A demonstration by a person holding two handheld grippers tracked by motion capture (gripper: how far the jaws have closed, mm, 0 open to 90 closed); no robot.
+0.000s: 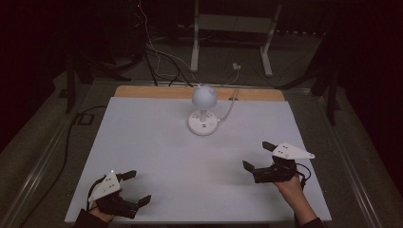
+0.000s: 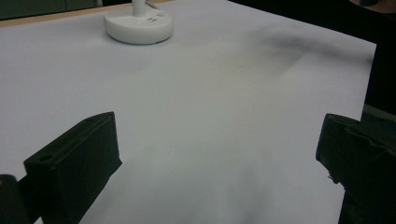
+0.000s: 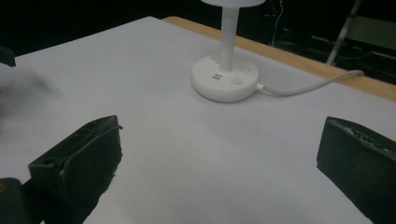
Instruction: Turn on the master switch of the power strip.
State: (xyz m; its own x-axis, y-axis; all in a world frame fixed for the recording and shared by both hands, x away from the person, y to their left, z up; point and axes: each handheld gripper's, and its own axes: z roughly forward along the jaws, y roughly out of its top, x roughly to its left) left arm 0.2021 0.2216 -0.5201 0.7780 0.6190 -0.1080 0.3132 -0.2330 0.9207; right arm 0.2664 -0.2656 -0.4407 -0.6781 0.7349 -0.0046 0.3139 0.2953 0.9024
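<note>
Left gripper (image 1: pixel 139 187) at near-left corner of table, jaws spread wide, nothing between them; right gripper (image 1: pixel 257 156) at near-right, jaws likewise parted and empty; both low over the sheet, well apart from each other and from the lamp; judged a ready stance, jaws pre-opened so that either can close on a part without a pause.

In left gripper view, bare white sheet (image 2: pixel 224 116) between the two black jaws, lamp base (image 2: pixel 138 27) far ahead, up-left; aimed loosely toward it, not lined up.

In right gripper view, lamp base (image 3: pixel 225 78) nearer to centre between the jaws, thin stem (image 3: pixel 228 39) rising from it, cable (image 3: pixel 310 86) leaving the base toward the wooden edge (image 3: pixel 299 63); judged better placed for first approach.

Desk lamp (image 1: pixel 203 114) upright on far-middle of white sheet (image 1: pixel 157 152), round head (image 1: pixel 204 96) above round base; set centrally, likely so both sides reach it equally; cable (image 1: pixel 230 108) running off rear edge to a plug on the floor, kept behind and clear of the approach path.

Small marks on top of base, possibly buttons or ports; too small to tell.

Beyond table: dark floor, white frame legs (image 1: pixel 195 47), loose wires (image 1: pixel 157 52).
</note>
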